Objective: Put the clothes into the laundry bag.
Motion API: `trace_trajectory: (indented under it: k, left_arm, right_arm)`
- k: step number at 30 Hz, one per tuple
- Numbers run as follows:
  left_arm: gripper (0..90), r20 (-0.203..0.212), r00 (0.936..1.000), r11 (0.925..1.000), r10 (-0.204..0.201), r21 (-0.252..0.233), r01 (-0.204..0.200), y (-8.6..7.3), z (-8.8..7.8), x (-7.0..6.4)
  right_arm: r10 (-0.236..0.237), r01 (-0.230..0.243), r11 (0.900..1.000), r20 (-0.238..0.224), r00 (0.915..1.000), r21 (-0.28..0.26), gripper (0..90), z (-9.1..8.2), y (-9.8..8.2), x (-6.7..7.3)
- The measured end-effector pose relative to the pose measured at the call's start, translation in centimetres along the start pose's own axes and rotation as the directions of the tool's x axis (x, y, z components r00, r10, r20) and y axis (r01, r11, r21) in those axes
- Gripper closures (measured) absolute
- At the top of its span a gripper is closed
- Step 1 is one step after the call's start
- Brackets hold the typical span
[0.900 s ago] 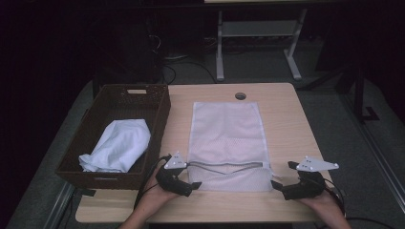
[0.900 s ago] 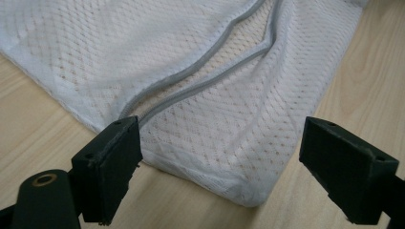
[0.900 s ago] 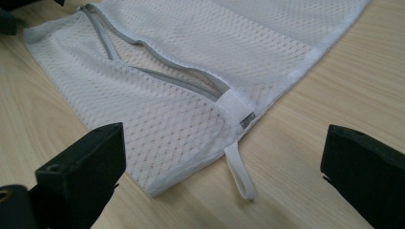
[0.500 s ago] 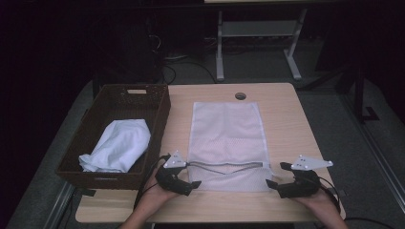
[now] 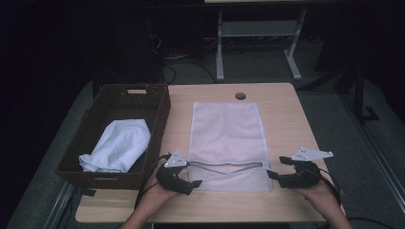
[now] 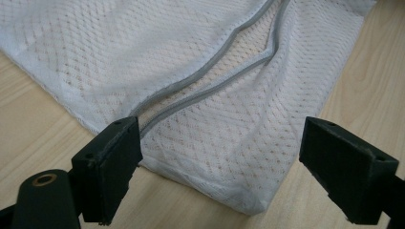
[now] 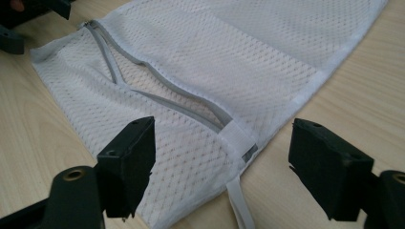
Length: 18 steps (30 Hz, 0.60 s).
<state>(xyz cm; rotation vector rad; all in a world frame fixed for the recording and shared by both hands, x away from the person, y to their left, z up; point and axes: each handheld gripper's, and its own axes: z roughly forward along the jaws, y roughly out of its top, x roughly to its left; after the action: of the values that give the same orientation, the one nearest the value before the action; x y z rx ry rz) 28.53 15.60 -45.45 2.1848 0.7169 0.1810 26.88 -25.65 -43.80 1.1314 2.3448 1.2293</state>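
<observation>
A white mesh laundry bag [image 5: 224, 138] lies flat on the wooden table [image 5: 291, 119]. Its grey zipper [image 5: 224, 166] near the front end gapes partly open. My left gripper [image 5: 191, 175] is open at the bag's near left corner. In the left gripper view that corner [image 6: 239, 191] lies between the jaws of my left gripper [image 6: 224, 162], with the zipper [image 6: 210, 71] just beyond. My right gripper [image 5: 278, 168] is open at the bag's near right corner. The right gripper view has the zipper's end tab [image 7: 241, 138] between the jaws of my right gripper [image 7: 224, 162], untouched.
A dark wicker basket [image 5: 160, 114] stands at the table's left and holds a crumpled white cloth [image 5: 119, 145]. A round cable hole [image 5: 240, 96] sits near the far edge. A metal frame [image 5: 258, 43] stands on the floor beyond the table.
My right gripper has edged left and slightly forward toward the bag's right corner. The left gripper and the bag have kept still.
</observation>
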Motion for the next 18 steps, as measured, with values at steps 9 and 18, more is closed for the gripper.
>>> trace_trajectory:
  k: [9, 18]
  left_arm:
    - [13.9, -0.009, 0.9999, 0.9999, -0.012, -0.001, 0.012, -0.3, -0.7, 0.1]
    - [13.9, -0.01, 0.9999, 0.9999, -0.012, 0.0, 0.012, -0.4, -0.8, 0.0]
  right_arm:
    - [-0.013, 0.013, 1.0, -0.013, 0.9998, 0.011, 32.2, 0.6, 1.8, -0.4]
    - [0.015, -0.015, 0.999, 0.0, 0.9999, 0.05, 54.9, 2.1, 3.7, -1.7]
